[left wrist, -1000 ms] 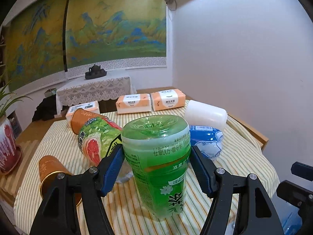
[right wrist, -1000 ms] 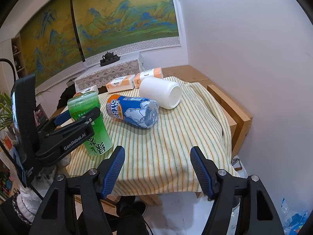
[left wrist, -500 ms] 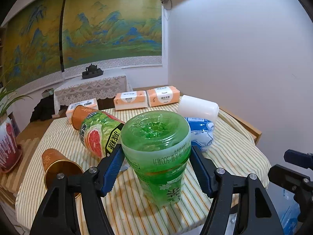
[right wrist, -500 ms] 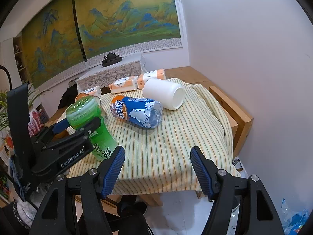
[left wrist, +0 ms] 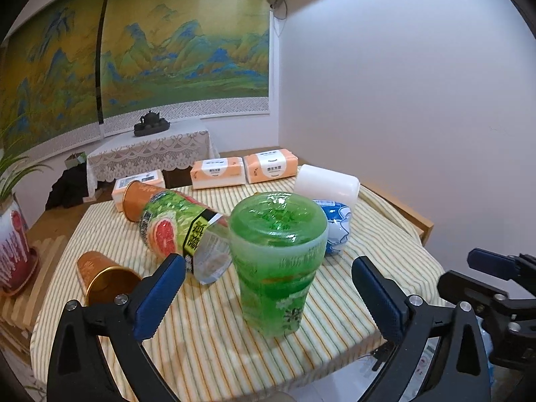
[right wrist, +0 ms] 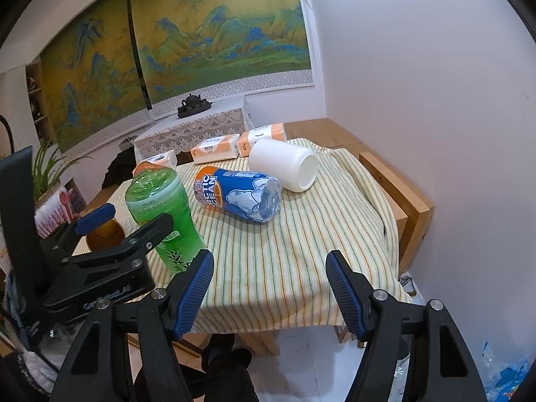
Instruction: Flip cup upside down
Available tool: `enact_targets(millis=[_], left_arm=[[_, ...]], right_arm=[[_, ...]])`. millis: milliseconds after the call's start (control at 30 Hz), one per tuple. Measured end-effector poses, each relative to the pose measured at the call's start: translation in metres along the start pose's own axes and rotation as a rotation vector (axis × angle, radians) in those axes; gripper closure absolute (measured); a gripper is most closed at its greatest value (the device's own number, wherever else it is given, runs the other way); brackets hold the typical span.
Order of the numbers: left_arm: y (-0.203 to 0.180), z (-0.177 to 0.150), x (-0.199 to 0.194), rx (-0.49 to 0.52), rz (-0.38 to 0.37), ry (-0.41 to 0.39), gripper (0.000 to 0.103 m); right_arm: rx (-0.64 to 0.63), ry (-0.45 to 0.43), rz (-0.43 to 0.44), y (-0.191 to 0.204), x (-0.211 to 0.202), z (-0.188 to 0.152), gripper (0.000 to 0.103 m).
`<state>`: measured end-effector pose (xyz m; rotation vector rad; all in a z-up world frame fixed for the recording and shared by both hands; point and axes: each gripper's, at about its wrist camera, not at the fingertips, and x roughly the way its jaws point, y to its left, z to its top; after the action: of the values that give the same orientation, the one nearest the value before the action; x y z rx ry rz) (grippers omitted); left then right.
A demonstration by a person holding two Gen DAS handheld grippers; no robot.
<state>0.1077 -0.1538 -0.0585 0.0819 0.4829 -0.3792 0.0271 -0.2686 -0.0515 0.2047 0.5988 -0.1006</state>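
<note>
- Left wrist view: my left gripper (left wrist: 268,296) is spread wide, and the green cup (left wrist: 278,261) stands between the blue pads with a clear gap on both sides, so I'm not holding anything.
- The green cup sits base-up on the striped tablecloth (left wrist: 214,345), wide end on top, narrow end on the cloth, print upside down. It's near the front edge of the table.
- Just behind it on the left, a grapefruit-print cup (left wrist: 174,227) lies on its side; whether the two touch, I can't tell.
- A gold cup (left wrist: 104,274) lies tipped over at the near left.
- Behind the green one on the right are a blue cup (left wrist: 336,226) and a white cup (left wrist: 326,184), both on their sides.
- Three tissue packs (left wrist: 217,172) line the far edge.
- Right wrist view: my right gripper (right wrist: 270,289) is also wide open and holds nothing, hovering off the near edge of the table, well apart from every cup.
- From here the green cup (right wrist: 164,214) is at the left, with the left gripper's black arm crossing in front of it.
- The blue cup (right wrist: 239,194) says "Arctic Ocean", and the white cup (right wrist: 284,164) lies just beyond it.
</note>
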Motion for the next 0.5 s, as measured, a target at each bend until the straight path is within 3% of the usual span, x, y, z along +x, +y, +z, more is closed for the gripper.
enact_targets(millis=[300,433,500], left_arm=[[0.023,0.002,-0.04,-0.044,0.058,-0.016,0.002],[0.037,0.002,-0.064,-0.076,0.094,-0.022,0.002],[0.044,0.0,-0.078,-0.088,0.115,-0.028,0.002]], right_arm=[[-0.049,-0.034,0.017,0.02,-0.005,-0.004,0.032],[-0.055,-0.088,0.033,0.03,-0.013,-0.004,0.019],[-0.063,-0.123,0.036,0.035,-0.018,-0.003,0.019]])
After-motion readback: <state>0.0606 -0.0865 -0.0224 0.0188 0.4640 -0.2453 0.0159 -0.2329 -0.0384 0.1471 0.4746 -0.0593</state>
